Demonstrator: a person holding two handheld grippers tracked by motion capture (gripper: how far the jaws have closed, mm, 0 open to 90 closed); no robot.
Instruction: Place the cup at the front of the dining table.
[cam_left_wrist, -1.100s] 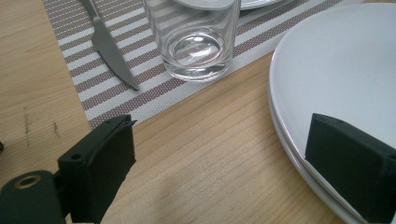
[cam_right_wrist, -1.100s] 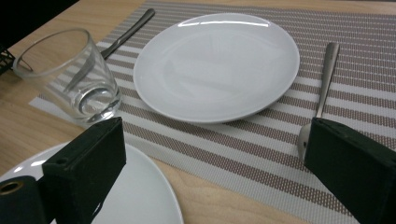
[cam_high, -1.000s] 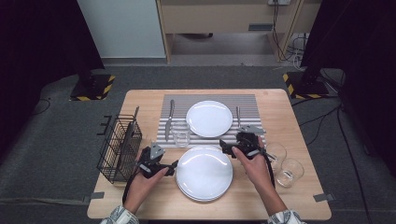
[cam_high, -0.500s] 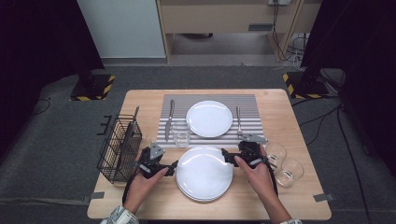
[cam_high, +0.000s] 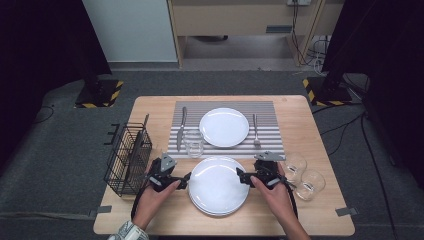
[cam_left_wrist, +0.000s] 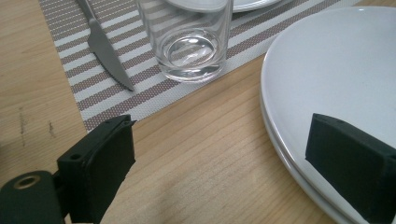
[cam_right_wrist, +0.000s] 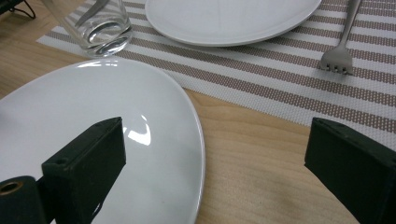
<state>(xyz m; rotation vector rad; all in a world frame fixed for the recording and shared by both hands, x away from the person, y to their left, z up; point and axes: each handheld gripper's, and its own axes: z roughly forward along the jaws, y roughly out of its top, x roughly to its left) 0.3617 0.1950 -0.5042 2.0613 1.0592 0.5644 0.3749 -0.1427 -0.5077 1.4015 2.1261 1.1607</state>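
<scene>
Flanking the white plate stack (cam_high: 218, 186) on a wooden table (cam_high: 320, 150) — left gripper (cam_high: 186, 181) and right gripper (cam_high: 241, 176), jaws spread, each straddling a rim — grey carpet around.

We take the mat (cam_high: 225, 127) as our landmark. On it lie a knife (cam_high: 181, 121) at the left, a plate (cam_high: 224, 126) in the middle and a fork (cam_high: 255, 130) at the right, with a glass (cam_high: 193, 143) at its near left corner. Just before the mat sit stacked plates (cam_high: 218, 185) (on the bare table (cam_high: 300, 120)). A rack (cam_high: 128, 159) stands left of the mat; two glasses (cam_high: 302, 176) sit off its near right corner.
</scene>
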